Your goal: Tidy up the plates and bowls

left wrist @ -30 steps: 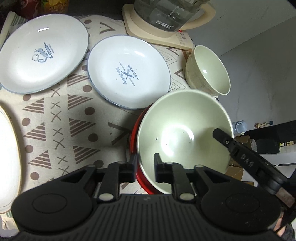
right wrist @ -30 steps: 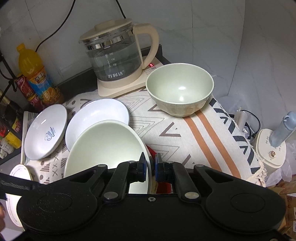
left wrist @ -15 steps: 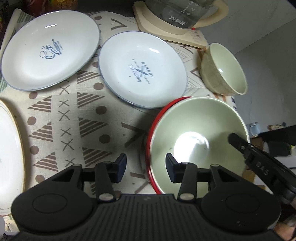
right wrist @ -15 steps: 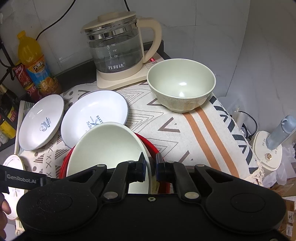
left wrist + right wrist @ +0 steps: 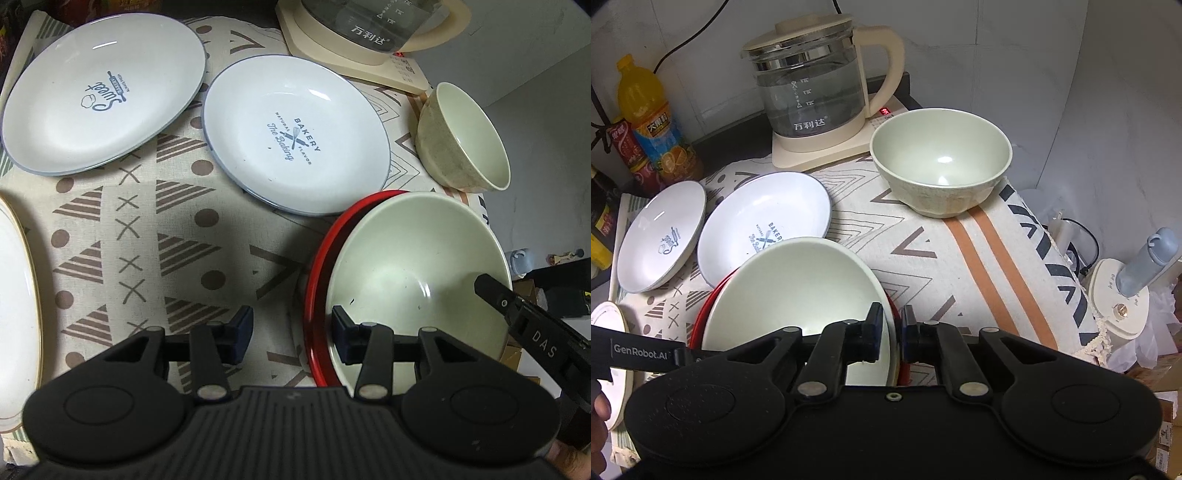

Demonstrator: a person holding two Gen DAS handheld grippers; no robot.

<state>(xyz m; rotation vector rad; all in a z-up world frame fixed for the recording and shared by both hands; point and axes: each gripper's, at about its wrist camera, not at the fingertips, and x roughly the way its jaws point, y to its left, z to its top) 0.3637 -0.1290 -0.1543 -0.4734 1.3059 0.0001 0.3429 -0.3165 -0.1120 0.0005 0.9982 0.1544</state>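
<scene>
Bowls are nested near the tabletop's front edge: a wide pale green bowl sits inside a red bowl. Their rims are pinched together by the right hand-held gripper. The left hand-held gripper is parted, its fingers astride the red rim without pressing it. A smaller green bowl stands apart, beside the glass kettle.
</scene>
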